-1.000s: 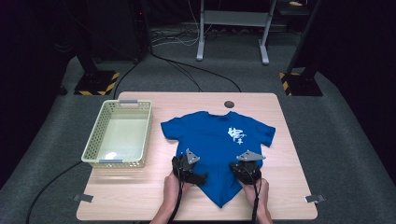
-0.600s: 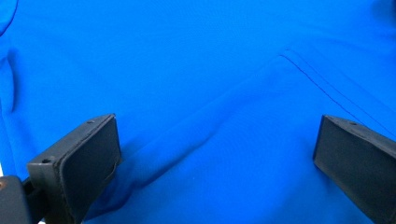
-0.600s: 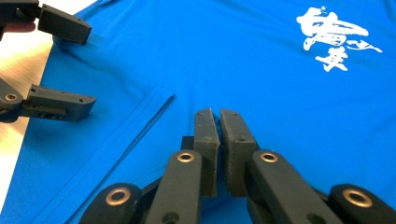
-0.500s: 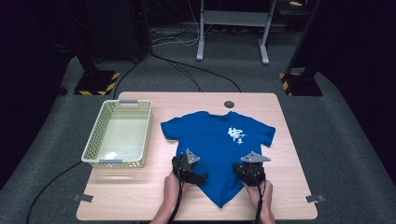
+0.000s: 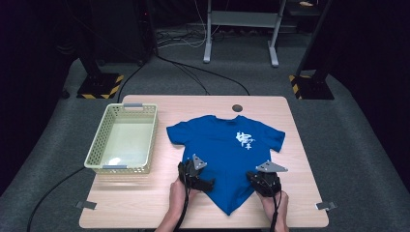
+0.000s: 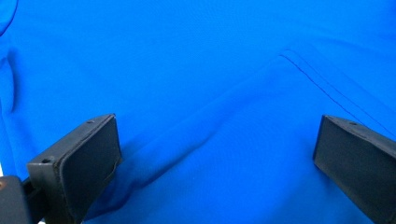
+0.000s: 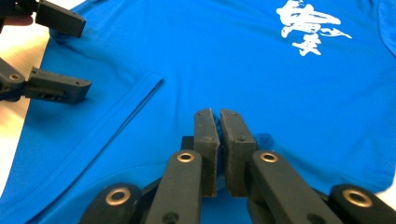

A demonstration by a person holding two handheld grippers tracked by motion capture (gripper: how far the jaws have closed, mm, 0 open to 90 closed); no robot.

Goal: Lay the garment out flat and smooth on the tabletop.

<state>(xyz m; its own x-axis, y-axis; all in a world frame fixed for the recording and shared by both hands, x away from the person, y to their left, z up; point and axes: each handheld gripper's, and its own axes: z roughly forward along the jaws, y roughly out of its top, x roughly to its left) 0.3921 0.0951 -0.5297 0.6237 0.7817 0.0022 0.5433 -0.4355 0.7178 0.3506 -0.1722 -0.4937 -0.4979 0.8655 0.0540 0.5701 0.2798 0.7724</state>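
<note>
High view: a blue T-shirt (image 5: 227, 154) is spread face up on the wooden table (image 5: 300, 203), just beside the pale basket (image 5: 122, 137), on the side of it away from the table's edge. White print (image 5: 245, 140) is seen on the chest, on the half of the shirt farther from the basket. The left gripper (image 5: 205, 183) is set on the hem side nearer the basket, the right gripper (image 5: 261, 186) on the hem side farther from it. The hem is drawn into a point between the two.

Left gripper view: the jaws are spread wide, with blue cloth lying flat between them and a soft ridge (image 6: 196, 135) raised in it. Nothing is pinched, so this gripper is released. A stitched seam (image 6: 327, 88) is crossed by the view.

Right gripper view: the right gripper (image 7: 219, 116) is clenched, its pads pressed together; a small bump of cloth (image 7: 261, 139) rises beside them, so a thin pinch of shirt is judged to be held, though the fold between the pads is hidden. The left gripper (image 7: 70, 58) is seen open, over the shirt's edge toward the basket side.

The shirt is judged light, limp and thin: it is expected to sag, crease and slide on smooth wood. Hold is best taken at the doubled hem or at the side edges, where the stitching gives the pads more to bite.
</note>
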